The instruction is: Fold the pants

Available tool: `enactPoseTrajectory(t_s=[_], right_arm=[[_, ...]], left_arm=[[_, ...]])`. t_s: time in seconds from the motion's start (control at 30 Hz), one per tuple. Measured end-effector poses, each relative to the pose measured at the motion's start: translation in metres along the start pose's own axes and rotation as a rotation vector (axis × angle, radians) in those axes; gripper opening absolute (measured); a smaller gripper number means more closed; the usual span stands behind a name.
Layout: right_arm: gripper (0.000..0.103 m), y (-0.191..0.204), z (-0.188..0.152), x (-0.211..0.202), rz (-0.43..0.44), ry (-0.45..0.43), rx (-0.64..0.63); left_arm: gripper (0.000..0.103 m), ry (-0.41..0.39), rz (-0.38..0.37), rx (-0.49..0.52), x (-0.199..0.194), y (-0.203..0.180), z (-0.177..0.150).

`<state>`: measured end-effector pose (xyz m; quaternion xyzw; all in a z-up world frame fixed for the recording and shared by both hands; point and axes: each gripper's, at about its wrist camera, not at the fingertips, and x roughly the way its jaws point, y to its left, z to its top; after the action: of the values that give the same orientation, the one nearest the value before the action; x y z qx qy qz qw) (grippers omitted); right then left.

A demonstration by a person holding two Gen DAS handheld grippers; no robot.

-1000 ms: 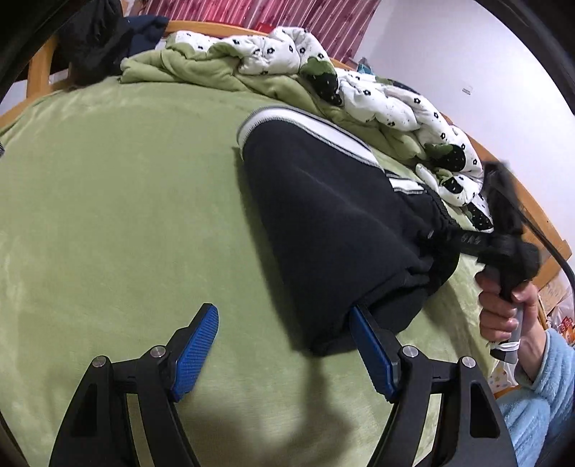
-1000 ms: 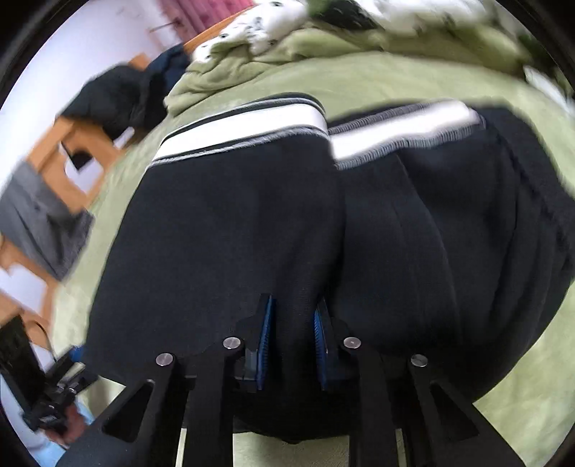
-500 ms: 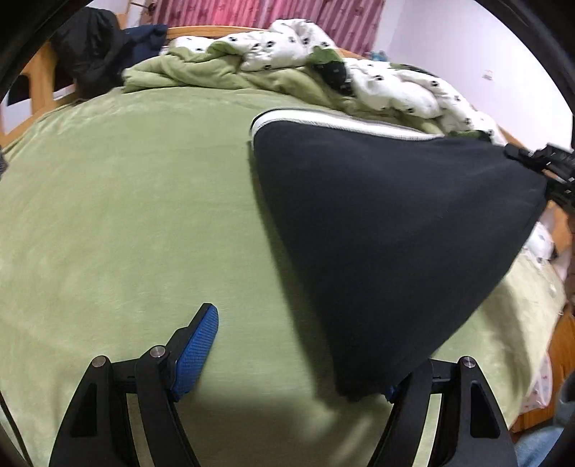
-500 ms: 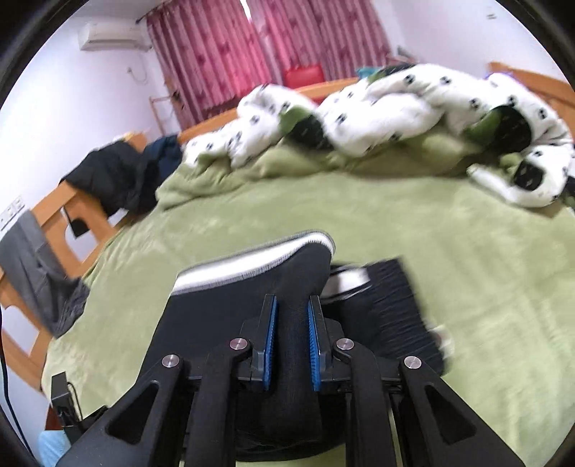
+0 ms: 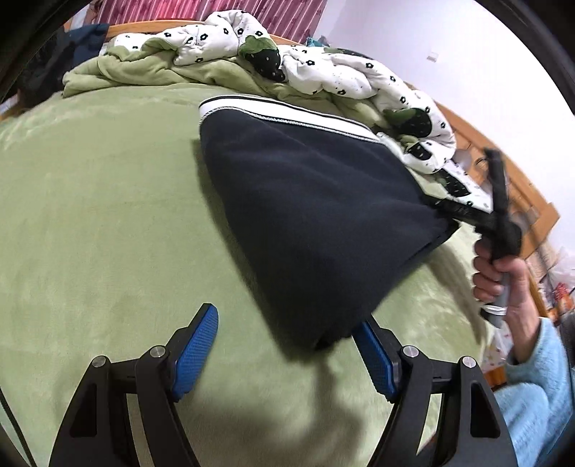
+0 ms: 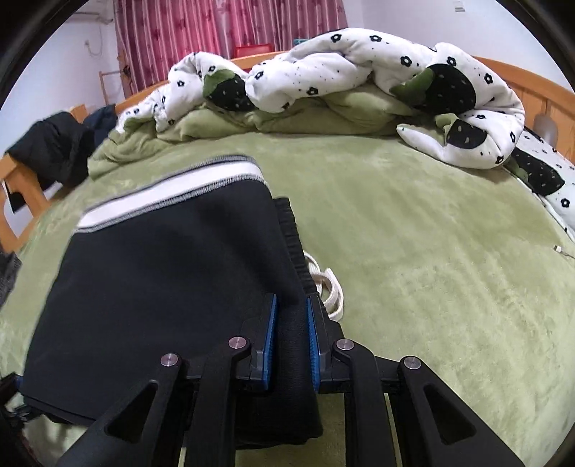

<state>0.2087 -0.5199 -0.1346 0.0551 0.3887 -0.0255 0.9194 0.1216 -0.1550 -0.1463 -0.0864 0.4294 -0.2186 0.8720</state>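
The right gripper [image 6: 290, 336] jaws clamp the black pants [image 6: 172, 283] at lower centre, seemingly lifting them off the bed [image 6: 431, 251], while the left gripper [image 5: 287, 345] jaws stand apart.

Green blanket [image 6: 413, 251], flowered white quilt [image 6: 359, 64], red curtains [image 6: 215, 32], wooden bedframe [image 6: 521, 84]

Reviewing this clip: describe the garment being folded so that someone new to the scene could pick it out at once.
Start at the big bed under the green blanket. On its near left part lie the black pants, one edge pinched in the right gripper. A broad white waistband with grey stitching sets them apart from the white flower-print duvet heaped along the headboard and the dark jacket on the bed frame.
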Motion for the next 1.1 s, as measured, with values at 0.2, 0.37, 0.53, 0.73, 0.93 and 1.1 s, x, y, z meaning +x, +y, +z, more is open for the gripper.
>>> enactPoseTrajectory(t_s=[0.2, 0.37, 0.53, 0.73, 0.93, 1.1], right_arm=[[0.023, 0.016, 0.001, -0.032, -0.074, -0.058, -0.095], [0.022, 0.025, -0.001, -0.016, -0.118, 0.009, -0.145], [0.022, 0.018, -0.007, -0.007, -0.094, 0.077, -0.11], [0.056, 0.015, 0.028, -0.019, -0.048, 0.038, -0.133], [0.072, 0.016, 0.067, 0.035, 0.084, 0.097, -0.055], [0.077, 0.0, 0.072, 0.088, 0.209, 0.23, 0.042]], left_arm=[[0.072, -0.104, -0.065, -0.004, -0.036, 0.004, 0.002], [0.072, -0.109, -0.002, 0.003, -0.013, -0.014, 0.041], [0.075, 0.129, 0.045, -0.025, 0.053, -0.012, 0.026], [0.073, -0.006, -0.038, -0.048, 0.02, -0.002, 0.052], [0.074, 0.014, -0.025, -0.076, 0.047, 0.022, 0.107], [0.074, 0.093, -0.001, -0.103, 0.092, 0.043, 0.118]])
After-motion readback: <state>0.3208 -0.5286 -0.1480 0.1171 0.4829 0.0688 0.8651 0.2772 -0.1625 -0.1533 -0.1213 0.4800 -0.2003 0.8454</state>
